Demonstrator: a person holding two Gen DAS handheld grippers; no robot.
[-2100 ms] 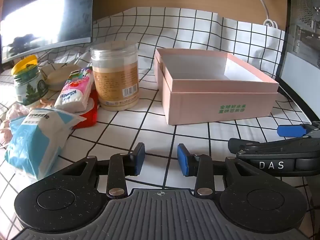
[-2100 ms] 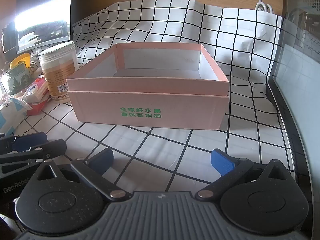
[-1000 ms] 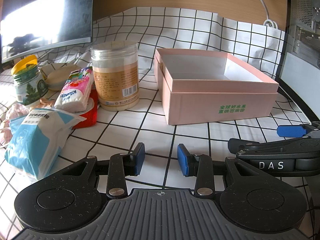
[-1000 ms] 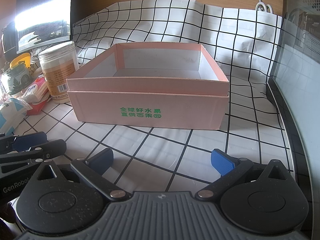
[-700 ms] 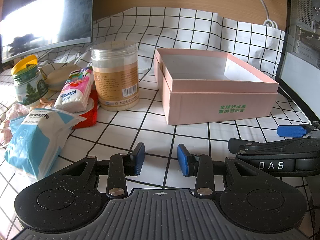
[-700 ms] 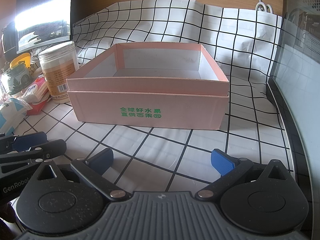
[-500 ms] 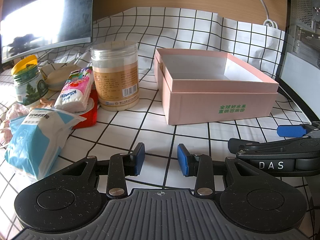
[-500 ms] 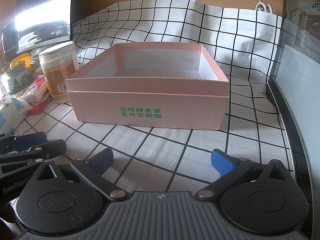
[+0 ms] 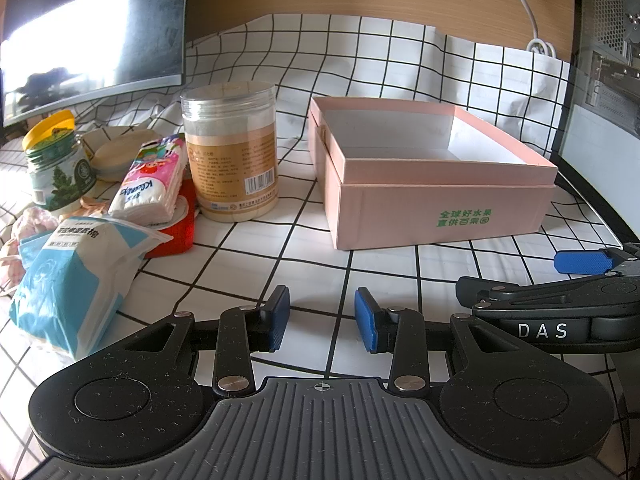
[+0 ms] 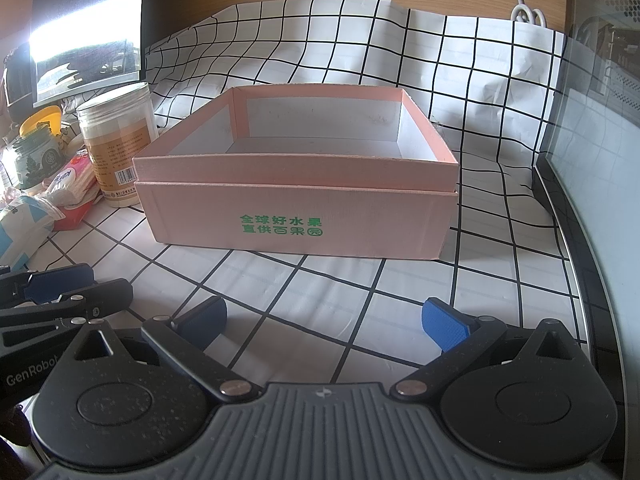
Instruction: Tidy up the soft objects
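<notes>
Checked worktop (image 9: 248, 256) | blue-white soft pack (image 9: 76, 276) lies at 9 o'clock of pink box (image 9: 436, 216); judged light, squashy, slippery, best pinched mid-body | left hand-held gripper (image 9: 322, 318) apart, empty | right hand-held gripper (image 10: 324, 322) wide apart, empty

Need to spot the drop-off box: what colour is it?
Pink outside, white inside, with green lettering on the front of the box; clearest in the right wrist view.

Black speckled gripper (image 9: 322, 318), blue pads (image 9: 366, 319)

Bright daylight, monitor (image 9: 92, 36) glare, fisheye-warped edges.
</notes>
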